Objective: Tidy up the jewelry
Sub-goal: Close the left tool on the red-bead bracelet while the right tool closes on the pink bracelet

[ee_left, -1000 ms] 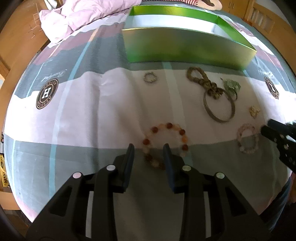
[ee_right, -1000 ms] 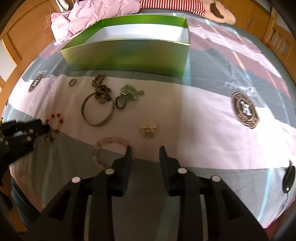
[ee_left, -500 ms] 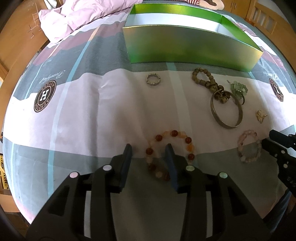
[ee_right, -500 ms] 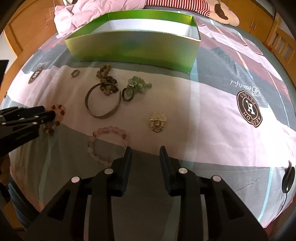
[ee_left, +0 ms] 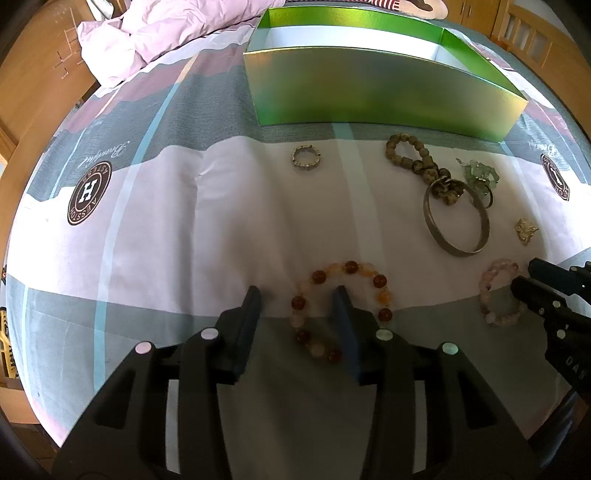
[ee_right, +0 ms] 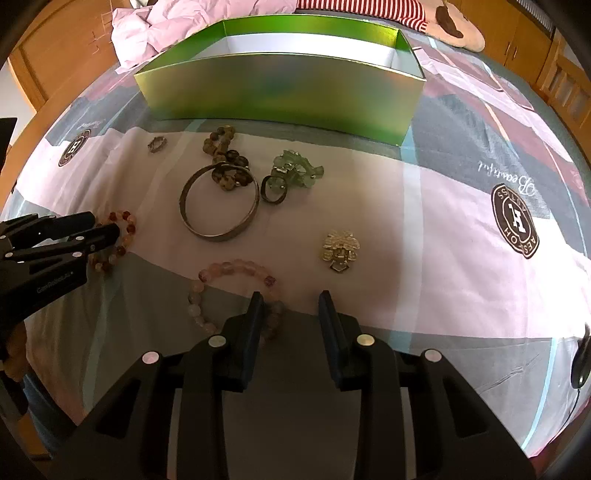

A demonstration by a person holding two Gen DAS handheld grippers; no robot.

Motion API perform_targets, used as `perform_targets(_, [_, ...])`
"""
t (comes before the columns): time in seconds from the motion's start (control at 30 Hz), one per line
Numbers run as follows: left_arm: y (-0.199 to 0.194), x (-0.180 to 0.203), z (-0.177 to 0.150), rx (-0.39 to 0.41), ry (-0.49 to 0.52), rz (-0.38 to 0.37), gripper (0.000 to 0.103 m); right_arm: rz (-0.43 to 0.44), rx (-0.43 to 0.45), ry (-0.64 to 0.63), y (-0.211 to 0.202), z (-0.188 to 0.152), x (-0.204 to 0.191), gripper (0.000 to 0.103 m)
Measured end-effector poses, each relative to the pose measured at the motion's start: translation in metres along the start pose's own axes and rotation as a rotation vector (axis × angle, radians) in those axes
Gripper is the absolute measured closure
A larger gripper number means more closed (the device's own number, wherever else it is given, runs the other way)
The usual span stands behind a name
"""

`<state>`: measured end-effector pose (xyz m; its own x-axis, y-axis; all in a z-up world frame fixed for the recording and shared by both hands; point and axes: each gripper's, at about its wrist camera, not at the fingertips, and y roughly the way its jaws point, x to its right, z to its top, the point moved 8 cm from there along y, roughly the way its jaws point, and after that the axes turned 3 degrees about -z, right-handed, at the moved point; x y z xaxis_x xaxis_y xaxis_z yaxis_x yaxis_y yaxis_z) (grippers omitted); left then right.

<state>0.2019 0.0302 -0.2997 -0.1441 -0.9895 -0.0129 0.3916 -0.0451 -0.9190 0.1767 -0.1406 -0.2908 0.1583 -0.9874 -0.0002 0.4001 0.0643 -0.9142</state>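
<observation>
Jewelry lies on a bedspread before an open green box (ee_left: 369, 85) (ee_right: 284, 88). My left gripper (ee_left: 297, 295) is open, its jaws straddling the left side of an amber bead bracelet (ee_left: 376, 282) (ee_right: 123, 229). My right gripper (ee_right: 290, 299) is open, its left finger on the right edge of a pink bead bracelet (ee_right: 225, 269) (ee_left: 496, 291). Further back lie a silver bangle (ee_right: 219, 203) (ee_left: 456, 221), a brown bead string (ee_right: 221, 151) (ee_left: 413, 155), a small ring (ee_left: 304, 157) (ee_right: 157, 144), a green stone piece (ee_right: 295, 170) (ee_left: 480, 175) and a gold brooch (ee_right: 340, 249) (ee_left: 526, 229).
A crumpled pink quilt (ee_left: 147, 33) lies at the back left. A plush toy (ee_right: 458, 33) and wooden furniture (ee_right: 561, 74) are behind the box. The bedspread (ee_left: 147, 221) stretches bare to the left of the jewelry.
Both grippers have moved forward and down toward the bed. The left jaws now straddle the amber bracelet; the right jaws have reached the pink bracelet's edge.
</observation>
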Motion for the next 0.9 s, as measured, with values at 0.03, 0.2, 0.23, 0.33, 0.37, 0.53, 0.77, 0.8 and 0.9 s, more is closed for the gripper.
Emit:
perform_targets(0.03, [-0.0002,0.0002,-0.0002,0.001,0.000,0.000,0.061,0.008,0.001,-0.001,-0.0006,-0.0001,-0.0010,0.071])
perform_targets(0.2, [-0.0009,0.0002,-0.0002,0.010,0.000,-0.001,0.061,-0.013,0.009,-0.029,0.0021,-0.0001,-0.0045,0.071])
perform_targets(0.23, [-0.0012,-0.0002,-0.0007,0.012,0.000,-0.002,0.061,-0.016,0.011,-0.035,0.0022,-0.0003,-0.0053,0.072])
perform_targets(0.33, [-0.0017,0.0009,-0.0015,0.016,0.005,-0.003,0.061,0.001,0.008,-0.043,0.0021,-0.0013,-0.0094,0.080])
perform_targets(0.37, [-0.0019,0.0010,-0.0018,0.016,0.004,-0.003,0.062,0.003,0.006,-0.046,0.0020,-0.0014,-0.0100,0.085])
perform_targets(0.53, [-0.0035,0.0026,-0.0026,0.017,0.004,-0.021,0.068,0.008,0.000,-0.047,0.0019,-0.0019,-0.0104,0.092])
perform_targets(0.77, [-0.0047,0.0058,-0.0021,0.014,0.007,-0.040,0.094,0.015,0.002,-0.051,0.0001,-0.0031,-0.0092,0.095])
perform_targets(0.8, [-0.0052,0.0058,-0.0020,0.014,0.005,-0.041,0.094,0.017,0.001,-0.048,-0.0003,-0.0035,-0.0087,0.095])
perform_targets(0.9, [-0.0070,0.0057,-0.0021,0.015,0.000,-0.045,0.095,0.019,0.002,-0.043,-0.0012,-0.0040,-0.0084,0.095])
